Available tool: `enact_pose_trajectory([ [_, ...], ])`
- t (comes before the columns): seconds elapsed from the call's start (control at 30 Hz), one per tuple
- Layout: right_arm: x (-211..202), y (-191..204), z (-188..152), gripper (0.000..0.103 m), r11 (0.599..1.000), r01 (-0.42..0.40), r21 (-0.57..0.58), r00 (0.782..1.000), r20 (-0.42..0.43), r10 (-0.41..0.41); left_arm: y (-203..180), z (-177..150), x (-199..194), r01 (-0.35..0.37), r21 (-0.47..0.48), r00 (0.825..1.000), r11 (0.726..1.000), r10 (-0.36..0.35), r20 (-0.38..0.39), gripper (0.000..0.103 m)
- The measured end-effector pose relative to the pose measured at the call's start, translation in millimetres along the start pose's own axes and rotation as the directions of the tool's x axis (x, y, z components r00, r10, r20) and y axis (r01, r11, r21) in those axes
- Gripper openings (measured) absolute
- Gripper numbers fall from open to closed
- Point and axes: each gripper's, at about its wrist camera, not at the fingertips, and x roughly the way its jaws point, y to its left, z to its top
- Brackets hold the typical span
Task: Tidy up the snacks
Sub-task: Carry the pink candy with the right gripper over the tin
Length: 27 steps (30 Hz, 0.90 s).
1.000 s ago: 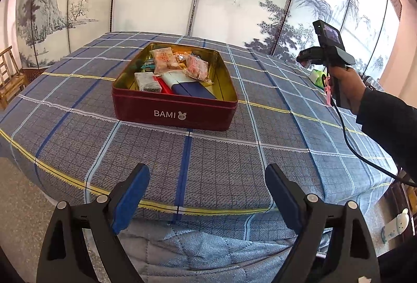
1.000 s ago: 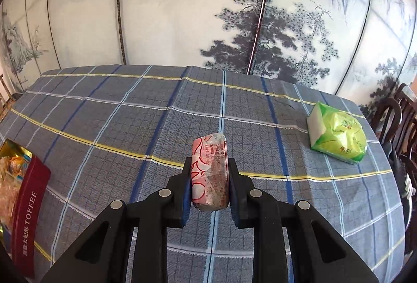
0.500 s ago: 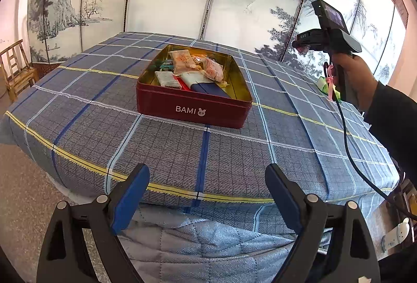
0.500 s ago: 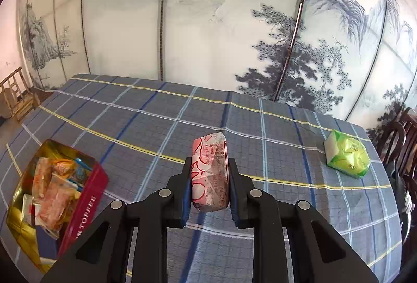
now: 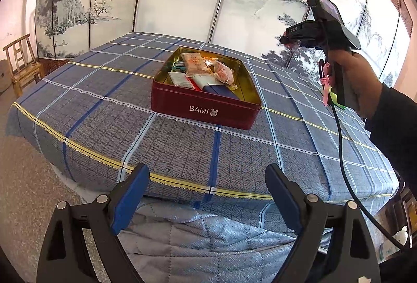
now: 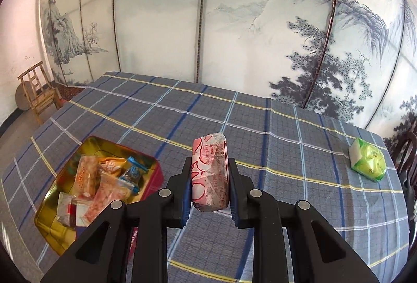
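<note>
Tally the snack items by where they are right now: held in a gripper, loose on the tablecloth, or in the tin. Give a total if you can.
Held in right gripper: 1, the red-and-white packet
Loose on tablecloth: 1, the green packet
In red tin: at least 5 wrapped snacks, overlapping, so the exact count is unclear
Left gripper: 0, open
Total: at least 7

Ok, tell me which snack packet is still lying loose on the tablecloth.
The green packet, alone near the table's far right edge. The red-and-white packet is clamped in the right gripper; the rest lie in the tin.
</note>
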Motion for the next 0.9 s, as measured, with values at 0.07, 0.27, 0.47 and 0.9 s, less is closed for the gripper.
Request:
enact_pose_trajectory([
  [0.07,0.7,13.2,-3.8,0.025,1.000,-0.020,-0.012,1.000,-0.005,0.020,2.8,-0.8,-0.3,-0.005,-0.009,1.000,1.000,0.005,-0.002,0.088],
  [0.27,2.2,50.5,-12.8,0.025,0.996,-0.081,-0.037,0.996,-0.026,0.080,11.6,-2.4,-0.1,-0.013,-0.032,1.000,0.999,0.013,-0.002,0.088],
  [0.47,9.4,78.8,-26.7,0.025,0.990,-0.131,-0.051,0.990,-0.067,0.128,19.3,-5.1,3.6,-0.013,-0.050,1.000,0.999,0.012,-0.011,0.088],
  [0.9,19.1,128.3,-87.3,0.025,0.966,-0.232,-0.109,0.960,-0.183,0.210,36.4,-9.3,12.7,-0.046,-0.087,0.999,0.995,0.044,-0.031,0.088],
])
